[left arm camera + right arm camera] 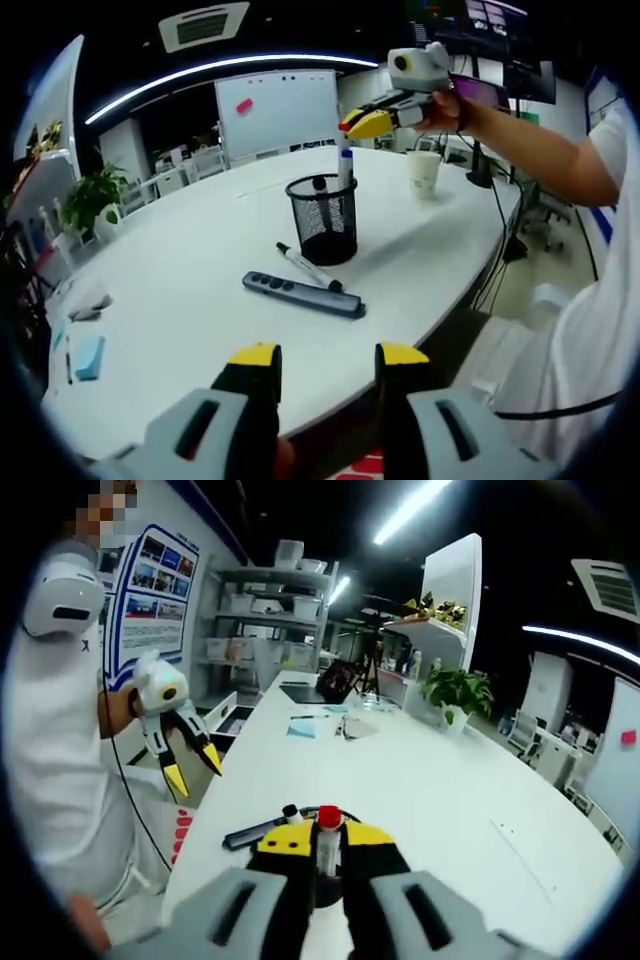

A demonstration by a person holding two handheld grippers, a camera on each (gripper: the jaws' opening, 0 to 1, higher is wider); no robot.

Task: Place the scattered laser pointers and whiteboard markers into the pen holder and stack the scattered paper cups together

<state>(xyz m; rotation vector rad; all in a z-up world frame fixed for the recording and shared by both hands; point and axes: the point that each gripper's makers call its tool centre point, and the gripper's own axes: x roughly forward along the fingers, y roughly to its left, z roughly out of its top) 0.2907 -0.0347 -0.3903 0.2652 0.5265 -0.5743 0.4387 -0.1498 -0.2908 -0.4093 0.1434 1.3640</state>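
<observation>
A black mesh pen holder [322,220] stands mid-table on the white table [180,250] with one marker [318,186] inside. My right gripper [372,124] hovers just above it, shut on a whiteboard marker [345,160] that points down at the holder's rim. In the right gripper view that marker [328,846] shows a red end between the jaws of my right gripper [328,838]. In front of the holder lie a grey laser pointer [303,294] and a black marker [308,266]. A paper cup [424,173] stands behind. My left gripper [328,358] is open near the table edge, also seen as the left gripper [190,760].
A potted plant [92,195] and a whiteboard [275,110] stand at the far side. Blue notes [88,357] and small items lie near the left table edge. A laptop [325,685] and papers [345,725] sit at the table's far end. A person's body [60,760] is close by.
</observation>
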